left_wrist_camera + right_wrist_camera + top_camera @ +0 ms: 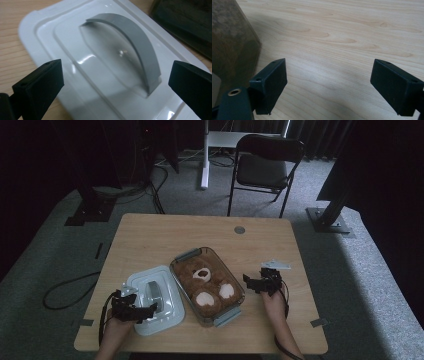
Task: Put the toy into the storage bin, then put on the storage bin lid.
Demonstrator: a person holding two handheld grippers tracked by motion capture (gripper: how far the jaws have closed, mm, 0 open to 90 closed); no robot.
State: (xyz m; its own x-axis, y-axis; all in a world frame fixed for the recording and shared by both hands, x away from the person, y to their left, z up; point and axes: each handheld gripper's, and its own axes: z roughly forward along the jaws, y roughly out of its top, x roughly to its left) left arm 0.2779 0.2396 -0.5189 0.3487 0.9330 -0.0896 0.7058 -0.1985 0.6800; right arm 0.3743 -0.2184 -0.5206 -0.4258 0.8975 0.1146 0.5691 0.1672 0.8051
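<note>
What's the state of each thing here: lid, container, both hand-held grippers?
Lid: off the container, flat on the table, handle up.
Container: open, teddy bear inside.
Left hand-held gripper: open, over the lid handle.
Right hand-held gripper: open, holding nothing, beside the container.

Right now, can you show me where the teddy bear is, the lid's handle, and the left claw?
teddy bear (206,285): high view, on its brown belly inside the clear box.
lid's handle (140,40): left gripper view, on the top of the grey arch.
left claw (151,309): high view, midway between its open fingertips, over the lid.
</note>
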